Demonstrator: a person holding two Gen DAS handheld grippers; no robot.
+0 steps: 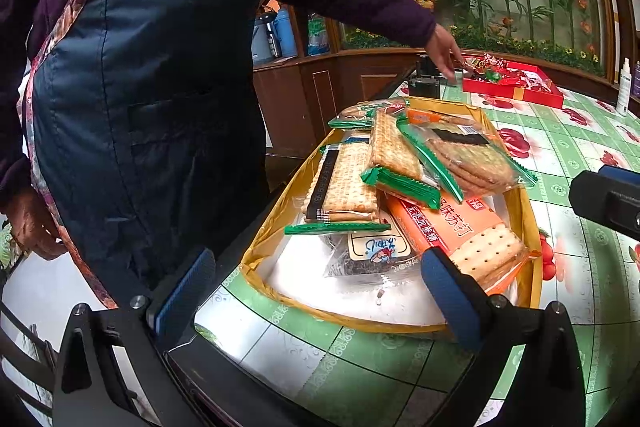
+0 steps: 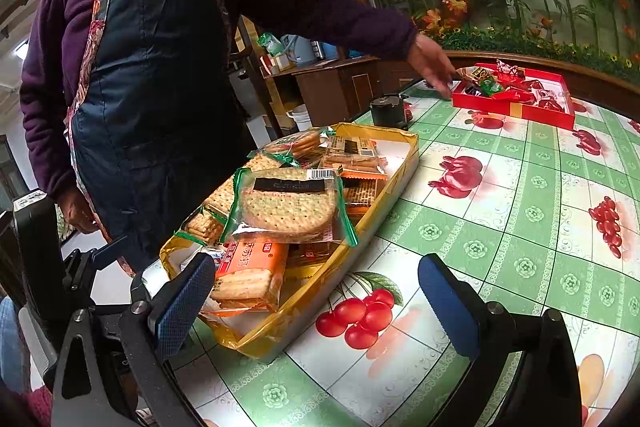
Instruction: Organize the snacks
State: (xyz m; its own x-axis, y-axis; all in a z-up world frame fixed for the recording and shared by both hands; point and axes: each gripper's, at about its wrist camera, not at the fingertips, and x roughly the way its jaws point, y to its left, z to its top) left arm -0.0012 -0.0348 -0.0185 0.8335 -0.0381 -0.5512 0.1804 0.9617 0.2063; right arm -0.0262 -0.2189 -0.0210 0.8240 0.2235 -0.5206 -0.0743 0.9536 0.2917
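Note:
A yellow box lid lies on the table, piled with cracker packets: green-edged ones on top, an orange one at the near end. My left gripper is open and empty, just short of the tray's near rim. My right gripper is open and empty, straddling the tray's near corner. A red tray of wrapped sweets sits far back.
A person in a purple top and dark apron stands at the table's left edge, one hand reaching to the red tray. A black cylinder stands behind the yellow tray. A white spray bottle stands far right. The tablecloth is green-checked with fruit.

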